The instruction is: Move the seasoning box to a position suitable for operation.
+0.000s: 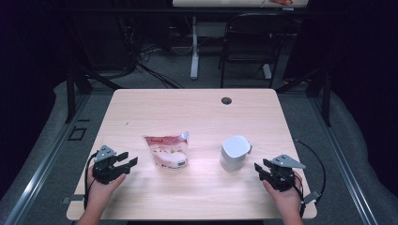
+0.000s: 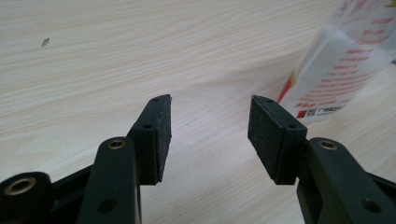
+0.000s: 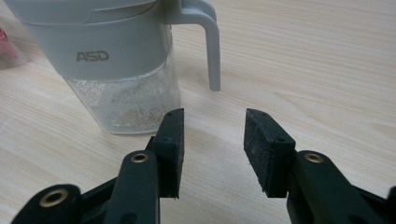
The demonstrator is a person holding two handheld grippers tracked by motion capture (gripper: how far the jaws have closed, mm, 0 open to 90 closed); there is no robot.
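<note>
on the pale wooden surface [image 1: 197,112], the left tongs [image 1: 132,158] rest spread with nothing between the pads, just beside a clear plastic pouch with red print [image 1: 166,150]. the right tongs [image 1: 259,168] rest spread and bare too, near a grey-lidded clear jar with a handle [image 1: 234,153], which stands upright right of the pouch.

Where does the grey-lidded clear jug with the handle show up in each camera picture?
High view: the grey-lidded clear jug stands right of centre on the wooden table, just ahead of the right gripper.
Left gripper view: the jug is not in it; a clear printed pouch sits at upper right.
Right gripper view: the jug fills the upper left, handle pointing right.
Shared landmark: the pale wood-grain tabletop.
</note>
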